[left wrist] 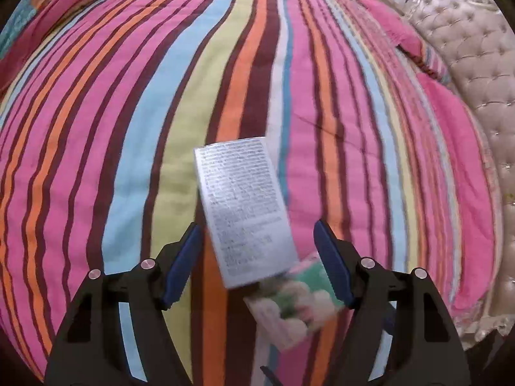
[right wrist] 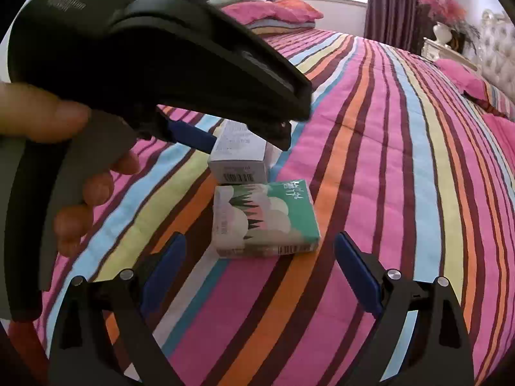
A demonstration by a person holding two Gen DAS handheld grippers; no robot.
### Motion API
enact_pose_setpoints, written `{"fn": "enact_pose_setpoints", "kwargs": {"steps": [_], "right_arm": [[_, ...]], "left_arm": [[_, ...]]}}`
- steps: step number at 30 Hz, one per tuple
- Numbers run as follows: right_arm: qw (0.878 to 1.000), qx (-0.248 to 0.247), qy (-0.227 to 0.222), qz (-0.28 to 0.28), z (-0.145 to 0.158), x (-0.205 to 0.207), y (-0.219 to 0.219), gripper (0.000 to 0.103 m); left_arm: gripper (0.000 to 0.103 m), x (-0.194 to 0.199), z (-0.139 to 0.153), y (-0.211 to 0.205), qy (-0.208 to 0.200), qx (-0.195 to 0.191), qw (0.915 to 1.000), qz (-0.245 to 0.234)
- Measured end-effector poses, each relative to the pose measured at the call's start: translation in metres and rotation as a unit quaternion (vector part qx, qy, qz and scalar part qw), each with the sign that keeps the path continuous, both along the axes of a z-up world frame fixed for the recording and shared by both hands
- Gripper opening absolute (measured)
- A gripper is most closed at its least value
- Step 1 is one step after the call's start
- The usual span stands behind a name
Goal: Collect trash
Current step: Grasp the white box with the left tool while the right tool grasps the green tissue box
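A white printed carton (left wrist: 244, 209) lies on the striped bedspread (left wrist: 96, 148), with a green and pink tissue pack (left wrist: 293, 302) just below it. My left gripper (left wrist: 259, 257) is open, its blue pads either side of the carton's near end, not touching it. In the right wrist view the carton (right wrist: 239, 157) and the tissue pack (right wrist: 265, 218) lie ahead. My right gripper (right wrist: 260, 276) is open and empty just short of the pack. The left gripper (right wrist: 244, 135) hovers over the carton.
The bedspread (right wrist: 386, 160) covers the whole bed. Pink pillows (right wrist: 273, 11) lie at the far end and by the tufted headboard (left wrist: 466, 64) on the right. A nightstand with a vase (right wrist: 442, 37) stands beyond. A hand (right wrist: 64, 148) holds the left gripper.
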State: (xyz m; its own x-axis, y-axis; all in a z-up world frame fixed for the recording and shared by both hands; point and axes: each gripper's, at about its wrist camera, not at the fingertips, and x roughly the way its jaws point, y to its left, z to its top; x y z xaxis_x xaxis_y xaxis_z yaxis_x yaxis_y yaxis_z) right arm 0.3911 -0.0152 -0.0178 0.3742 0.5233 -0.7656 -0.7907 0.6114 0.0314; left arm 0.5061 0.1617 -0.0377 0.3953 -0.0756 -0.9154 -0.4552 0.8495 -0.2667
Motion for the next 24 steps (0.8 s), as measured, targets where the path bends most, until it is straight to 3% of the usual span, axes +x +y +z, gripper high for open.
{"fn": "enact_pose_setpoints", "kwargs": {"steps": [5, 10, 11, 13, 17, 21, 24], "right_arm": [[1.0, -0.018, -0.007, -0.007, -0.008, 0.007, 0.011, 0.088], [0.999, -0.043, -0.024, -0.023, -0.013, 0.01, 0.023, 0.088], [0.999, -0.039, -0.017, -0.028, -0.014, 0.011, 0.023, 0.086], [0.999, -0.029, 0.003, -0.032, -0.013, 0.012, 0.022, 0.068], [0.999, -0.02, 0.008, -0.04, -0.008, 0.001, 0.012, 0.068], [0.998, -0.007, 0.019, -0.056, -0.001, -0.006, -0.006, 0.068], [0.996, -0.004, 0.03, -0.081, 0.003, -0.013, -0.025, 0.068]], "left_arm": [[0.07, 0.005, -0.013, 0.005, 0.013, -0.002, 0.9999, -0.001], [0.056, 0.004, -0.013, 0.006, 0.001, 0.023, 0.9997, -0.009], [0.055, 0.003, -0.014, 0.007, -0.002, 0.02, 0.9997, -0.01], [0.055, 0.0, -0.014, 0.01, -0.009, 0.019, 0.9997, -0.015], [0.054, -0.014, -0.008, 0.016, -0.023, 0.026, 0.9992, -0.019], [0.054, -0.036, -0.002, 0.022, -0.044, -0.002, 0.9989, -0.013], [0.054, -0.058, 0.007, 0.017, -0.053, 0.009, 0.9981, -0.03]]}}
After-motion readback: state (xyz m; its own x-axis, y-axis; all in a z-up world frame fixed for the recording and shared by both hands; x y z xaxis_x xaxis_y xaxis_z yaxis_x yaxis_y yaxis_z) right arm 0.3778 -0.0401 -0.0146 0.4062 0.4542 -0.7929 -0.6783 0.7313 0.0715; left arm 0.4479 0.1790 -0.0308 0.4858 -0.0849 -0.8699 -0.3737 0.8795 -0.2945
